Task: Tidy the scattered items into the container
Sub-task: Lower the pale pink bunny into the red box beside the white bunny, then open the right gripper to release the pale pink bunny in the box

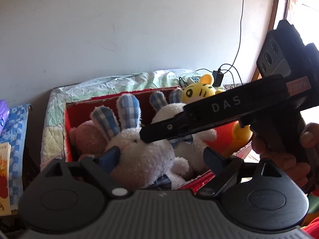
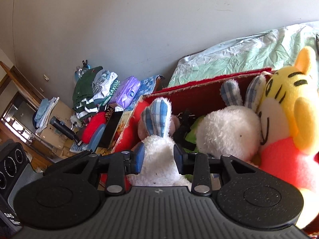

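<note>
Only the right view shows a clothes pile (image 2: 93, 91).

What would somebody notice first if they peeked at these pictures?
Probably the red box stuffed with plush toys: two white bunnies with blue checked ears, the near bunny in front and the far bunny behind it. Next, the bright yellow tiger with black stripes at the box's right end. The right gripper pinches the near bunny, while the left gripper stands wide around it.
</note>
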`<move>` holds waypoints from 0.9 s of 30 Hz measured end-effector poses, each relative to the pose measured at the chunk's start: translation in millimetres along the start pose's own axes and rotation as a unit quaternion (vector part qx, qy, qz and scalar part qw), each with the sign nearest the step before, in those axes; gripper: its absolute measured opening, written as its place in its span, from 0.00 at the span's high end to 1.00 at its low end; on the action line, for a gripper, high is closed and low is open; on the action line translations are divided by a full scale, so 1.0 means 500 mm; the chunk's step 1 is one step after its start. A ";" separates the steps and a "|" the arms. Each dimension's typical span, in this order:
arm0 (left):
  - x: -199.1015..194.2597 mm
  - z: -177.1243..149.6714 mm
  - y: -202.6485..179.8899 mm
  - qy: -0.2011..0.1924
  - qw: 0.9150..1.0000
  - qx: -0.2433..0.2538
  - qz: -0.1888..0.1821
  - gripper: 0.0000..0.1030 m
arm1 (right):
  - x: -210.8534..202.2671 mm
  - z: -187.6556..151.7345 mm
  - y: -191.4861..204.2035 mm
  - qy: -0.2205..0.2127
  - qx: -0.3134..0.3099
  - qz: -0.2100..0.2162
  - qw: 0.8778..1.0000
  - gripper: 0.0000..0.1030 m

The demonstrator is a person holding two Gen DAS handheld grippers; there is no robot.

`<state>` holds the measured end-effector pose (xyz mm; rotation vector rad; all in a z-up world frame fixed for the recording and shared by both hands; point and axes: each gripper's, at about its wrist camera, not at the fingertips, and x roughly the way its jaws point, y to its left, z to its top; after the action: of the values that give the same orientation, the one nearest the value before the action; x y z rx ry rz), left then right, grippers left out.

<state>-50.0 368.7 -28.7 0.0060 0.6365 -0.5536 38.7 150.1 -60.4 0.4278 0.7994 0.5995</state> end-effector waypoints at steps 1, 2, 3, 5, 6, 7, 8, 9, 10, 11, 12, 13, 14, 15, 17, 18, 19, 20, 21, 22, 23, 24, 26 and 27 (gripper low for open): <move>-0.002 0.006 0.000 0.003 1.000 -0.006 0.008 0.13 | -0.013 0.003 0.000 -0.010 0.003 -0.003 1.000 0.66; -0.002 0.011 -0.002 0.007 1.000 -0.009 0.021 0.13 | -0.027 0.007 -0.001 -0.020 0.006 -0.010 1.000 0.66; -0.002 0.016 -0.006 0.011 0.999 -0.010 0.036 0.13 | -0.038 0.009 0.000 -0.027 0.007 -0.025 0.999 0.66; -0.004 0.026 -0.014 0.014 0.998 -0.019 0.057 0.13 | -0.051 0.009 0.003 -0.029 0.002 -0.073 0.997 0.66; -0.005 0.031 -0.017 0.016 0.997 -0.027 0.064 0.13 | -0.056 0.008 0.005 -0.028 -0.002 -0.098 0.995 0.66; -0.004 0.038 -0.021 0.021 0.996 -0.038 0.073 0.13 | -0.060 0.005 0.005 -0.026 -0.002 -0.117 0.993 0.66; -0.002 0.045 -0.025 0.027 0.995 -0.045 0.083 0.12 | -0.063 0.003 0.002 -0.023 0.002 -0.130 0.991 0.66; 0.000 0.051 -0.029 0.033 0.994 -0.052 0.093 0.12 | -0.068 -0.001 -0.003 -0.021 0.009 -0.139 0.990 0.66; 0.004 0.059 -0.033 0.040 0.992 -0.061 0.106 0.12 | -0.073 -0.006 -0.010 -0.019 0.018 -0.146 0.989 0.66; 0.006 0.064 -0.036 0.047 0.990 -0.069 0.117 0.10 | -0.077 -0.009 -0.014 -0.017 0.026 -0.152 0.988 0.66; 0.008 0.070 -0.038 0.054 0.987 -0.077 0.129 0.08 | -0.082 -0.013 -0.015 -0.015 0.030 -0.160 0.987 0.66; 0.010 0.076 -0.039 0.063 0.984 -0.086 0.143 0.05 | -0.087 -0.016 -0.015 -0.015 0.030 -0.168 0.985 0.66; 0.012 0.080 -0.040 0.070 0.981 -0.093 0.156 0.04 | -0.092 -0.019 -0.014 -0.015 0.029 -0.175 0.984 0.66; 0.014 0.083 -0.041 0.075 0.977 -0.098 0.172 0.04 | -0.098 -0.022 -0.010 -0.015 0.027 -0.183 0.983 0.65; 0.017 0.087 -0.043 0.083 0.970 -0.106 0.203 0.04 | -0.104 -0.026 -0.004 -0.013 0.025 -0.193 0.981 0.64; 0.019 0.088 -0.043 0.088 0.967 -0.110 0.214 0.04 | -0.106 -0.028 -0.001 -0.013 0.024 -0.196 0.980 0.61; 0.023 0.089 -0.043 0.095 0.964 -0.113 0.221 0.02 | -0.109 -0.029 0.003 -0.013 0.023 -0.199 0.980 0.59; 0.025 0.089 -0.044 0.101 0.962 -0.117 0.223 0.01 | -0.111 -0.031 0.008 -0.012 0.020 -0.202 0.979 0.58; 0.026 0.089 -0.044 0.105 0.961 -0.121 0.225 0.01 | -0.112 -0.032 0.014 -0.012 0.014 -0.206 0.978 0.58; 0.025 0.088 -0.046 0.108 0.960 -0.122 0.227 0.01 | -0.113 -0.034 0.020 -0.012 0.007 -0.210 0.978 0.57; 0.025 0.087 -0.049 0.110 0.959 -0.122 0.230 0.01 | -0.115 -0.035 0.025 -0.012 0.001 -0.214 0.977 0.57; 0.025 0.086 -0.052 0.110 0.958 -0.119 0.237 0.01 | -0.116 -0.036 0.028 -0.012 -0.003 -0.216 0.976 0.56; 0.023 0.085 -0.060 0.109 0.954 -0.114 0.254 0.01 | -0.117 -0.035 0.031 -0.011 -0.008 -0.215 0.977 0.53; 0.021 0.084 -0.062 0.110 0.953 -0.116 0.258 0.01 | -0.118 -0.034 0.030 -0.009 -0.009 -0.213 0.977 0.51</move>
<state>-34.5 330.0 4.3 0.0126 0.8782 0.0315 -11.7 125.9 -31.1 0.2334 0.8369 0.2030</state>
